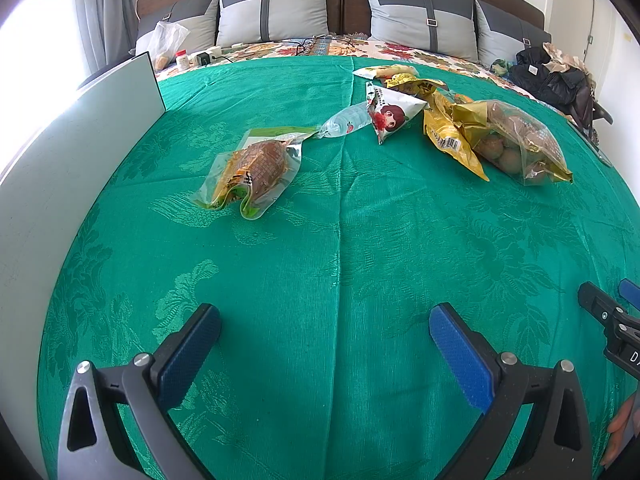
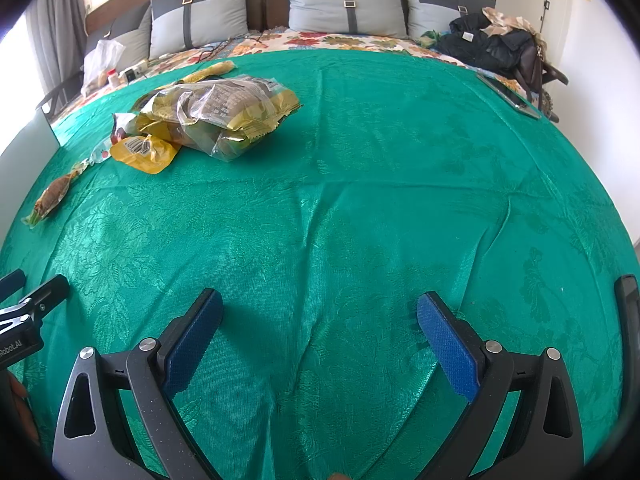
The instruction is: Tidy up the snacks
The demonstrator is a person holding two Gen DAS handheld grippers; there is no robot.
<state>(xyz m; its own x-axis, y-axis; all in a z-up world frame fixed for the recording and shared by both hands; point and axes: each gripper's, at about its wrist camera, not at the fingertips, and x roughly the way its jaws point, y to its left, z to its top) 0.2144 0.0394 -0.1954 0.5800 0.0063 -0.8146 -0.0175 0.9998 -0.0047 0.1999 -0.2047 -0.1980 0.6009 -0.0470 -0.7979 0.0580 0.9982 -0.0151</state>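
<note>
Several snack packets lie on a green cloth. In the left wrist view a clear packet of brown food lies mid-left, a small clear packet behind it, a white triangular packet with a cartoon face, a yellow packet and a clear bag of round brown snacks to the right. The right wrist view shows the same bag, yellow packet and brown packet at far left. My left gripper and right gripper are open, empty, well short of the snacks.
A white board stands along the left edge. Grey pillows, a plastic bag, a small jar and a power strip lie at the bed's head. Dark clothes are piled at far right, with a flat tray near them.
</note>
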